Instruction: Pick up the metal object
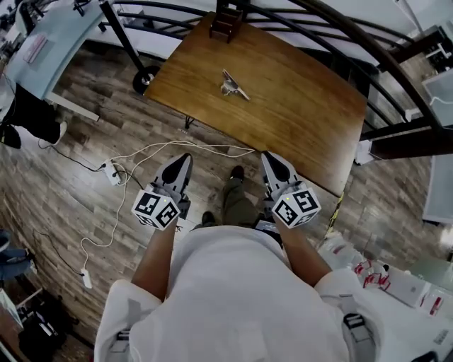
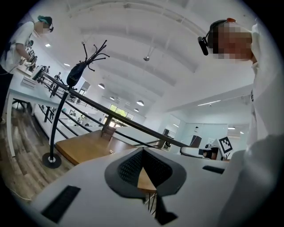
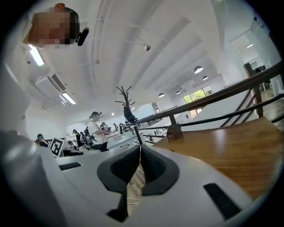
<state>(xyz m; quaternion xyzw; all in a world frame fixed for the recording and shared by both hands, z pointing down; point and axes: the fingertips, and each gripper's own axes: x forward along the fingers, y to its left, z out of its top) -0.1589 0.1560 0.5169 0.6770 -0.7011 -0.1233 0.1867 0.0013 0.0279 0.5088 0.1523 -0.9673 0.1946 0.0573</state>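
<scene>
The metal object (image 1: 232,85), a small shiny angled piece, lies near the middle of the brown wooden table (image 1: 297,120) in the head view. My left gripper (image 1: 185,158) and right gripper (image 1: 269,157) hover side by side over the floor, short of the table's near edge and well apart from the object. Both are shut with nothing between the jaws. In the left gripper view the left gripper (image 2: 143,153) points toward the table (image 2: 84,146). The right gripper (image 3: 140,148) has the tabletop (image 3: 230,150) on its right. I cannot make out the metal object in either gripper view.
A small dark wooden stand (image 1: 228,20) sits at the table's far edge. A black railing (image 1: 340,28) curves behind the table. White cables and a power strip (image 1: 112,172) lie on the wood floor at left. Boxes (image 1: 396,283) are at lower right. A person (image 3: 98,131) stands at a distant desk.
</scene>
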